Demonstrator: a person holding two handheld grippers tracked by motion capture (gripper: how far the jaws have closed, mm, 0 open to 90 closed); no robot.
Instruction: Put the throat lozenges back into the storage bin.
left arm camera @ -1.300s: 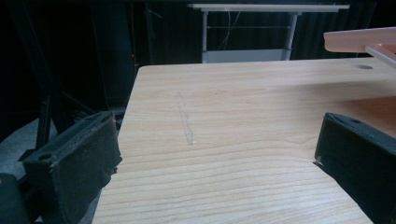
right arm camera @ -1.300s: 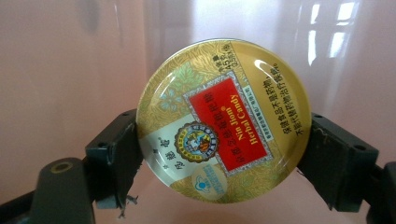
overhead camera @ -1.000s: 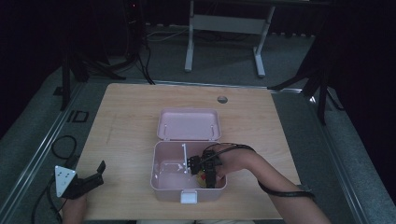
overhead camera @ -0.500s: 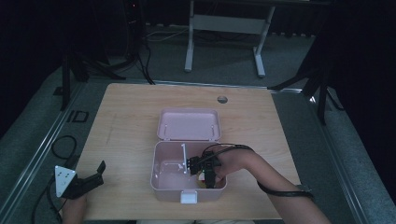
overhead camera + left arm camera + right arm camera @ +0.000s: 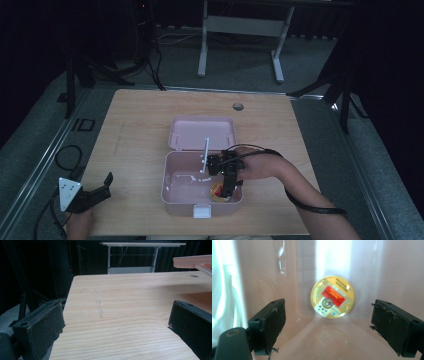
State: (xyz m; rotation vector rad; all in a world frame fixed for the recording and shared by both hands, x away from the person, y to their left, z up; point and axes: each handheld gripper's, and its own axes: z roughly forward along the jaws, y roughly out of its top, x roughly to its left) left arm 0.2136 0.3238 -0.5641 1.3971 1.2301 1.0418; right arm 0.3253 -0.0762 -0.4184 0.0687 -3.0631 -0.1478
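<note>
The pink box point(image 5: 201, 190) sits open on the wooden counter point(image 5: 135, 135), its lid point(image 5: 201, 132) thrown back flat on the far side of the box. Inside the box, against the near right corner, lies a round gold tin point(image 5: 218, 192) with a red label. In the right gripper view the tin point(image 5: 332, 296) shows its printed face to the camera; being a disc it has no long axis, but its red label band runs slantwise, rising toward the box wall on the tin's right. It rests where the box's floor meets a wall, apart from both jaws.

The right gripper point(image 5: 229, 187) is lowered into the box over the tin, held by a hand point(image 5: 257, 164) that reaches in across the box's right rim. Its jaws stand spread wide, one on each side of the tin, touching nothing point(image 5: 329, 327).

The left gripper point(image 5: 95, 195) rests well to the left of the box, near the counter's front left corner. Its jaws are also spread apart, with only bare counter between them point(image 5: 115, 322). A white strip point(image 5: 204, 155) leans up from inside the box toward the lid.
</note>
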